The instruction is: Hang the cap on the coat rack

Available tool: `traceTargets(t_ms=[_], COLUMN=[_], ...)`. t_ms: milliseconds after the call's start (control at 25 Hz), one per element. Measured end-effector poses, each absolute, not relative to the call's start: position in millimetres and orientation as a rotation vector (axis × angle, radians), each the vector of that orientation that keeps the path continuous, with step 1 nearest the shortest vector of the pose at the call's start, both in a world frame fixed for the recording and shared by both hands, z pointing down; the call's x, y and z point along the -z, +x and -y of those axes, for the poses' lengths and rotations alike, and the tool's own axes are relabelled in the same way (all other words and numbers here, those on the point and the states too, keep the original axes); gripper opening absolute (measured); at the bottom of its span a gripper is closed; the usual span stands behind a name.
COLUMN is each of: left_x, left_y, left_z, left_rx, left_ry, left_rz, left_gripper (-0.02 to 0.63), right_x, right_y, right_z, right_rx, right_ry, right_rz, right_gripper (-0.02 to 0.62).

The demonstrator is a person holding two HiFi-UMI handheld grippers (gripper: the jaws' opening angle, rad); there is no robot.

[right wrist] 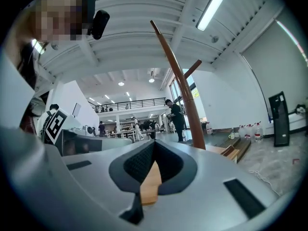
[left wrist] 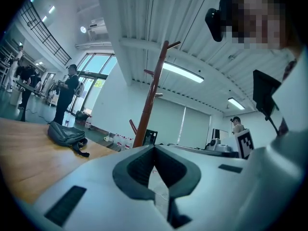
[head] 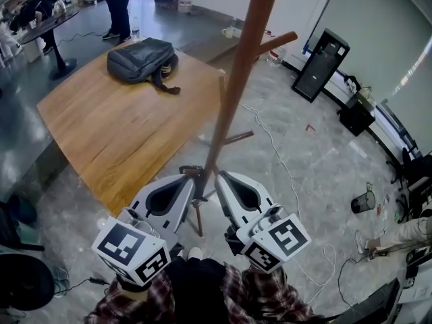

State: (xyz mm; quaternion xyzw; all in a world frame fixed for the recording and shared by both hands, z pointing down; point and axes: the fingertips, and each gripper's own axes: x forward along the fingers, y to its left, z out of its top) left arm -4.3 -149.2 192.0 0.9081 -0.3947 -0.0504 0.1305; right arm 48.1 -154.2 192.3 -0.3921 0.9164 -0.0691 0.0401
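The brown wooden coat rack (head: pixel 237 79) stands on the floor beside the table, its pole rising just past my gripper tips. It also shows as a pole with pegs in the left gripper view (left wrist: pixel 151 96) and leans across the right gripper view (right wrist: pixel 186 91). No cap shows in any view. My left gripper (head: pixel 192 176) (left wrist: pixel 154 147) is shut with nothing between its jaws, held low and close to the body. My right gripper (head: pixel 220 176) (right wrist: pixel 154 142) sits beside it, also shut and empty. Both point toward the base of the rack.
A wooden table (head: pixel 121 133) lies ahead on the left with a dark grey backpack (head: pixel 142 59) at its far end. A black speaker (head: pixel 320 64) and a small bin (head: pixel 362 202) stand on the floor to the right, with cables trailing. A person (head: pixel 119 5) stands far back.
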Motion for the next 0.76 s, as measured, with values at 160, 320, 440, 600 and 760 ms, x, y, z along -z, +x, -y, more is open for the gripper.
traceTargets(t_ms=[160,320,440,600,760], left_x=[-196.1,-196.2,-196.1,-197.3,-198.0], left_y=[-7.6,-9.0,-10.3,-13.3,-17.9], left_z=[152.9,153.6,151.6,152.0,154.4], left_rx=[0.138,0.135,0.131,0.133,0.141], left_ry=[2.629,2.631,2.627,2.617,2.615], left_rz=[1.146,1.136,1.148,1.158,1.164], left_gripper=[0.011,0.011,0.011,0.011,0.011], right_x=[-194.9,-196.0,-195.2,-194.4,-195.6], right_y=[44.2,42.1,42.4,43.0,42.4], right_z=[157.8,156.8,155.5,156.7,158.6], right_rx=[0.224,0.228,0.218,0.221,0.225], right_ry=[-1.184,-1.186,-1.184,-1.179,-1.179], right_rz=[-2.807,-2.801,-2.798,-2.794,-2.787], right_gripper=[0.011,0.011,0.011,0.011,0.011])
